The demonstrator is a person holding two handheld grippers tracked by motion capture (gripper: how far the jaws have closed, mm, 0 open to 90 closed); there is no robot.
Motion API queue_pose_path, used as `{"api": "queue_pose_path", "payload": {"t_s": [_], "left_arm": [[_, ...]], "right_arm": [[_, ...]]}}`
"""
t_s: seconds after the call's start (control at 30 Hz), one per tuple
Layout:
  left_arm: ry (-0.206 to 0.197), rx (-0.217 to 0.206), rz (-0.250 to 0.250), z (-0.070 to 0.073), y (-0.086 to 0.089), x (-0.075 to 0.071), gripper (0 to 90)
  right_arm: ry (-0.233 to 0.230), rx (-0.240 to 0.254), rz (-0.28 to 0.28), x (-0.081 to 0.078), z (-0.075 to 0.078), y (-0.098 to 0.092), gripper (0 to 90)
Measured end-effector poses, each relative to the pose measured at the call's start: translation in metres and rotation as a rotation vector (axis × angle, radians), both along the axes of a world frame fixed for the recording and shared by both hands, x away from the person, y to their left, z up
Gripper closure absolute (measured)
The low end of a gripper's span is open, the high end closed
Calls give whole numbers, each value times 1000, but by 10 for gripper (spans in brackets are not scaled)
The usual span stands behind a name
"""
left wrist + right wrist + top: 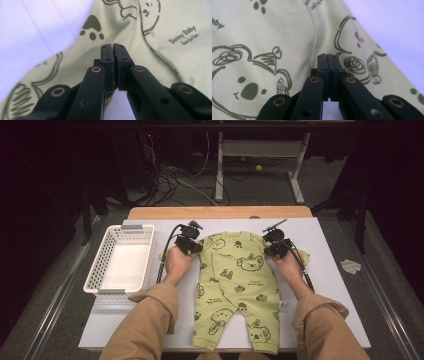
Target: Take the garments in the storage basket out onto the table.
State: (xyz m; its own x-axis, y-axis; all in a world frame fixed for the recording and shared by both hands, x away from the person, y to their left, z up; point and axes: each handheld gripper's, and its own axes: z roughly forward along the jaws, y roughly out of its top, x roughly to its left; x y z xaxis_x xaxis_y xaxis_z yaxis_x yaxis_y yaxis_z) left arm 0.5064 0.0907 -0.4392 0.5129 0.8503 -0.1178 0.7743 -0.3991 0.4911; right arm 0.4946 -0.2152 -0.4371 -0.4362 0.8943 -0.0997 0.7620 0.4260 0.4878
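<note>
High view: fixed above the person's side, facing forward and down, far enough to take in the whole white-covered wooden table [330,270] and the dark floor beyond.
Left gripper view: rides the left gripper [113,47], looking along its black jaws, very close to the pale green printed baby romper [155,50].
Right gripper view: rides the right gripper [327,56], equally close.
Shared: the romper's upper part [235,265], each gripper view by one shoulder.

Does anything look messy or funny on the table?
Not really. The green baby suit lies flat on the table, and both grippers pinch it near its shoulders. The white basket sits straight beside it.
</note>
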Motion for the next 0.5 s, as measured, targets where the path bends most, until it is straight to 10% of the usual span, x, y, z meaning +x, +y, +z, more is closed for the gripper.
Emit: {"api": "queue_pose_path", "payload": {"t_s": [0.23,0.5], "left_arm": [[13,-18,-14,-3,-1,-2,680],[-15,-41,-78,3,8,-43,511]], "right_arm": [[43,59,11,3,2,-4,782],[-35,78,-2,-30,23,-38,811]]}}
